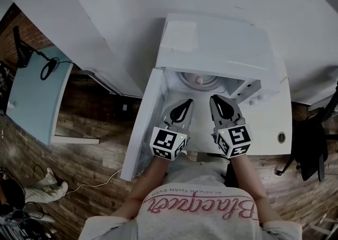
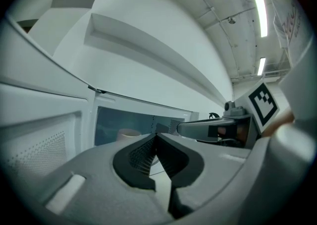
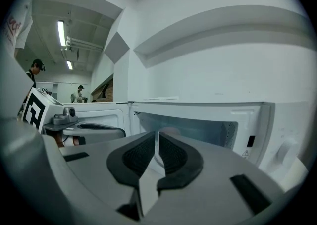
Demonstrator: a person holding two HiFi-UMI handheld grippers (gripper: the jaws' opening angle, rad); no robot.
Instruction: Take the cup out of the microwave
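Note:
The white microwave (image 1: 211,43) stands open, its door (image 1: 142,122) swung out to the left. A pale cup (image 1: 199,79) sits on the turntable inside. It shows in the left gripper view (image 2: 129,134) and peeks over the jaws in the right gripper view (image 3: 171,131). My left gripper (image 1: 186,104) and right gripper (image 1: 216,100) are side by side just in front of the opening, both pointing in at the cup and apart from it. The left gripper (image 2: 155,137) is shut on nothing. The right gripper (image 3: 157,135) is shut too, with only a thin slit between its pads.
The microwave's control panel (image 3: 287,144) is to the right of the cavity. It rests on a white counter (image 1: 269,138). A light blue table (image 1: 31,91) stands over the wooden floor at left, and a dark chair (image 1: 311,138) at right. People (image 3: 34,73) are far off.

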